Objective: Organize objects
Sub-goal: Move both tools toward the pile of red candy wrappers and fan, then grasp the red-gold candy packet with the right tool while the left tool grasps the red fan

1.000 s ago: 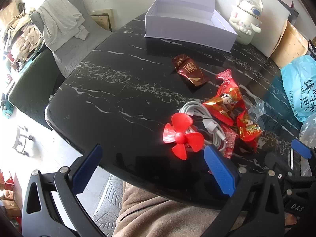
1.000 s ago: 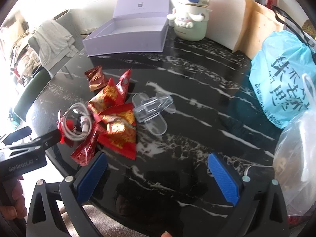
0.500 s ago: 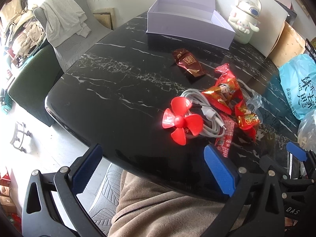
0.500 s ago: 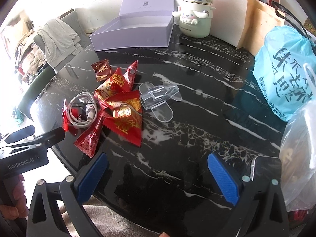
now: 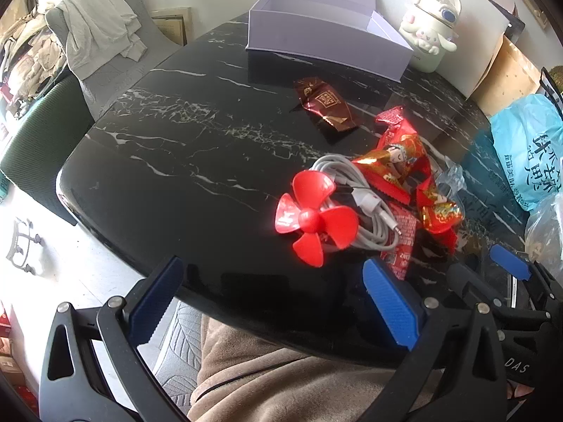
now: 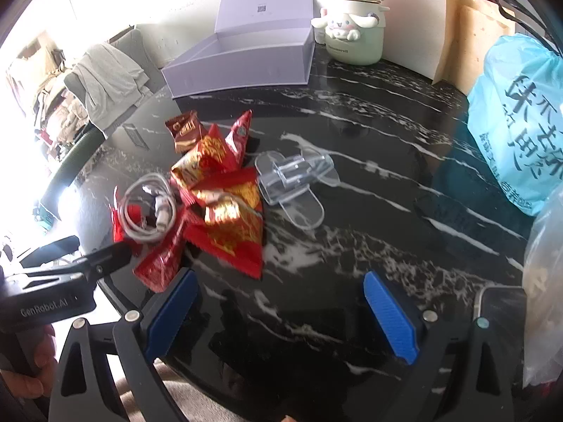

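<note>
Snack packets point(image 6: 225, 204), glossy red and gold foil with crimped, saw-toothed ends, lie in a loose heap near the middle of the black, white-veined marble counter point(image 5: 169, 147). In the left wrist view the heap sits at about 3 o'clock. A darker brown foil packet point(image 5: 325, 107) lies apart from it toward 12 o'clock. A coiled white cable point(image 5: 355, 207) rests against the heap, overlapping one packet, and a red plastic fan point(image 5: 313, 219) with four rounded blades touches the coil on its 9 o'clock side. In the right wrist view a clear plastic holder point(image 6: 295, 179) with flat oval feet sits just beside the packets at 3 o'clock.

At 12 o'clock stands a pale lavender cardboard box point(image 5: 327, 38), rectangular, its lid hinged upright; the part of its inside that shows holds nothing. Beside it at 1 o'clock is a cream kettle point(image 6: 352, 24) shaped like a floppy-eared cartoon dog. A light blue printed plastic bag point(image 6: 517, 126) slumps at 3 o'clock.

The left claw point(image 5: 278, 302) hangs over the near counter edge, its ribbed blue pads wide apart and gripping nothing. The right claw point(image 6: 281, 313) is likewise spread wide and bare.
</note>
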{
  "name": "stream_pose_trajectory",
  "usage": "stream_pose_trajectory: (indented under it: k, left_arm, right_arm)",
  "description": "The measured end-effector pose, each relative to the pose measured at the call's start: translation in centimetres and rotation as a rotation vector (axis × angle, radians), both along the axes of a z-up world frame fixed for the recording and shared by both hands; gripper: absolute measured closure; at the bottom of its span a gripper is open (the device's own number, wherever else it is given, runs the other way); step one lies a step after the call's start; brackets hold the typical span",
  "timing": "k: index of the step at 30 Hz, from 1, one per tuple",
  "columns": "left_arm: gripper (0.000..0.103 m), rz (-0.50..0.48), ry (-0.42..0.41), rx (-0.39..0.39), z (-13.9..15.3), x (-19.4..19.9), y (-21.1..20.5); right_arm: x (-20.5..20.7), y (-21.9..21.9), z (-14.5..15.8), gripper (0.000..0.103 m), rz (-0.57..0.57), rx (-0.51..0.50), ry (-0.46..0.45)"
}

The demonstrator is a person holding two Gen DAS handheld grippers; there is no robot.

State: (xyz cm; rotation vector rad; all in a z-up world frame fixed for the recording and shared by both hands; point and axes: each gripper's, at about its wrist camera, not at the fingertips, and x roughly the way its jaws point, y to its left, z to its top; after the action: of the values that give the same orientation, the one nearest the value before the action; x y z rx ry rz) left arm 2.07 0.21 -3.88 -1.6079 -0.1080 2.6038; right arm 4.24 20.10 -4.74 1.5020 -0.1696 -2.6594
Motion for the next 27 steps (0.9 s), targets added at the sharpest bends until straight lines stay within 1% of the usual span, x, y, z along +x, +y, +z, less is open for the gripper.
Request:
stream_pose_trajectory:
  k: [4, 8, 9, 13, 14, 17, 18, 20, 22, 24, 26, 27]
  left_arm:
    - [0.001, -0.012, -0.002, 0.016, -0.2, -0.6, 0.1]
    - [0.005, -0.015, -0.01, 0.034, -0.6, -1.3, -0.1]
    - [0.006, -0.013, -0.012, 0.038, -0.6, -1.4, -0.2]
    - [0.01, -0.009, -0.001, 0.051, -0.4, -2.1, -0.7]
    - [0.012, -0.012, 0.002, 0.052, -0.3, -2.2, -0.6]
    - [0.016, -0.04, 0.011, 0.05, -0.2, -2.4, -0.2]
    - [0.017, -0.055, 0.014, 0.046, -0.1, -2.5, 0.1]
    - [0.017, -0.09, 0.021, 0.038, 0.0, -2.6, 0.6]
    - [0.017, -0.121, 0.026, 0.041, 0.0, -2.7, 1.1]
    - [0.017, -0.14, 0.027, 0.041, -0.1, -2.8, 1.3]
    - [0.017, -0.168, 0.036, 0.015, -0.4, -3.0, 1.7]
    - [0.017, -0.175, 0.042, 0.001, -0.4, -3.1, 1.8]
  right_arm:
    - [-0.9, -0.5, 0.1, 0.008, 0.025, -0.028, 0.009]
    - [-1.7, -1.0, 0.0, 0.008, 0.052, -0.065, 0.001]
    - [-2.0, -1.0, 0.0, 0.009, 0.056, -0.076, 0.001]
    - [-3.0, -0.9, -0.2, 0.021, 0.066, -0.11, -0.017]
    - [-3.2, -0.8, -0.3, 0.023, 0.068, -0.12, -0.025]
    - [-3.4, -0.6, -0.3, 0.032, 0.075, -0.136, -0.021]
    - [-3.4, -0.5, -0.3, 0.036, 0.074, -0.144, -0.022]
    - [-3.4, -0.4, -0.3, 0.04, 0.072, -0.161, -0.024]
    - [-3.4, -0.4, -0.2, 0.046, 0.08, -0.16, -0.025]
    - [-3.2, -0.4, -0.2, 0.048, 0.081, -0.164, -0.026]
    - [-3.2, -0.4, -0.3, 0.053, 0.085, -0.163, -0.024]
    - [-3.2, -0.4, -0.3, 0.053, 0.084, -0.162, -0.026]
